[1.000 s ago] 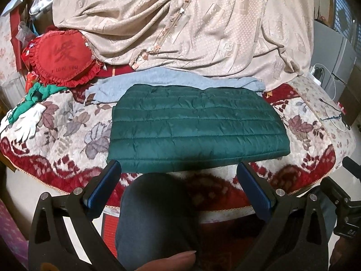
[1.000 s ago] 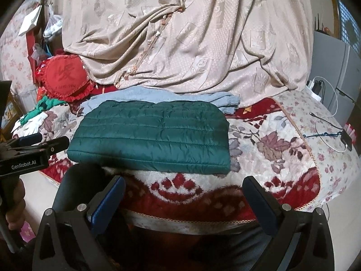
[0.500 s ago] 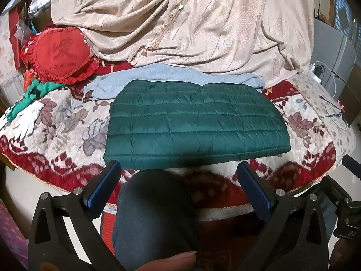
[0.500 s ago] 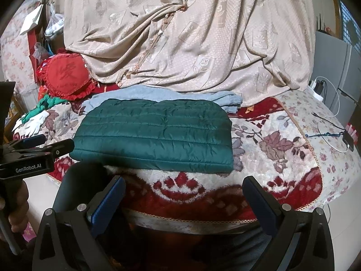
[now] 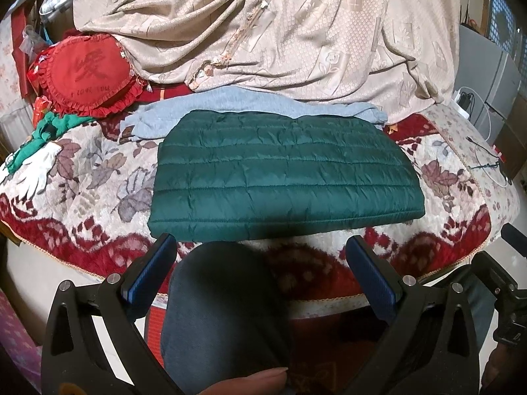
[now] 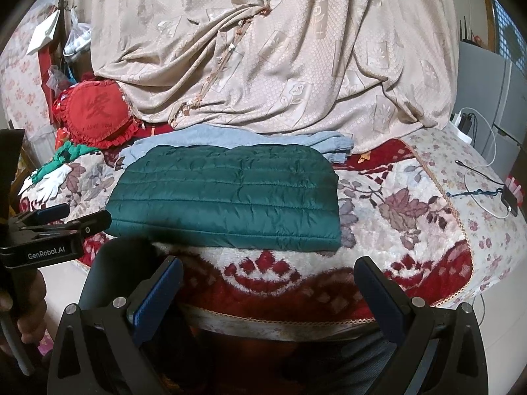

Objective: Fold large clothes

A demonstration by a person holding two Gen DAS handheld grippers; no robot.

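Nothing shifted: green quilted jacket (image 5: 283, 177) stays folded flat, rectangular; left tongs (image 5: 260, 263) and right tongs (image 6: 268, 283) gape wide, empty.

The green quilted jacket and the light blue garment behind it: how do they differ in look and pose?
The green quilted jacket is shiny with stitched bands; the light blue garment is matte and plain. The jacket shows whole and lies nearer; the blue one is partly hidden behind it. Both lie folded flat on the floral blanket, untouched by either gripper.
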